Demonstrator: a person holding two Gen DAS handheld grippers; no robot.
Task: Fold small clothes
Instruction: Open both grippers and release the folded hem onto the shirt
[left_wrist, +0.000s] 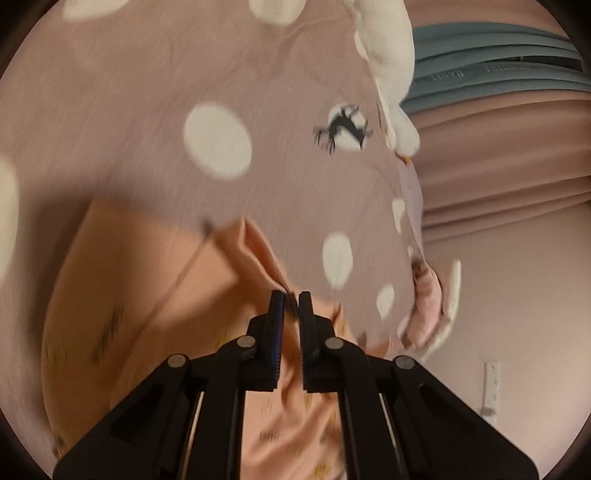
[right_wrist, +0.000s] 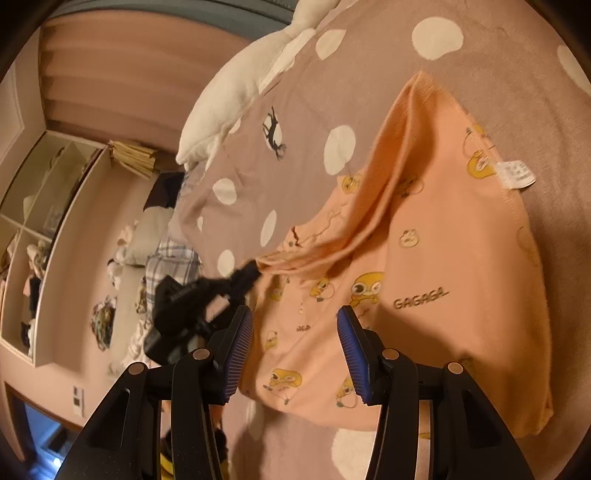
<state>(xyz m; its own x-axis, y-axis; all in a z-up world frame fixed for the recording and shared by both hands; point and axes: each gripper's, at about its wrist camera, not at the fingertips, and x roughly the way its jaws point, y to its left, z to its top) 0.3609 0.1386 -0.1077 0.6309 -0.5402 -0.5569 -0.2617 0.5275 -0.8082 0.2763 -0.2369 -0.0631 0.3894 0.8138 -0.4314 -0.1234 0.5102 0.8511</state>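
Note:
A small peach garment (right_wrist: 436, 266) printed with yellow cartoon figures and "GAGAGA" lies on a mauve bedspread with white dots (right_wrist: 369, 66). My left gripper (left_wrist: 291, 299) is shut on a raised fold of this garment (left_wrist: 207, 295); in the right wrist view the same gripper (right_wrist: 245, 275) pinches the garment's left edge and lifts it. My right gripper (right_wrist: 295, 332) is open and empty, its blue pads (right_wrist: 240, 350) spread just above the garment's near part. A white care label (right_wrist: 515, 173) shows on the far right side.
A white pillow (right_wrist: 236, 99) lies along the bed's far edge. Beyond the bed are pink curtains (right_wrist: 122, 74), a white shelf unit with clothes (right_wrist: 33, 240) and piled laundry on the floor (right_wrist: 147, 258). A wall socket (left_wrist: 489, 384) shows at the right.

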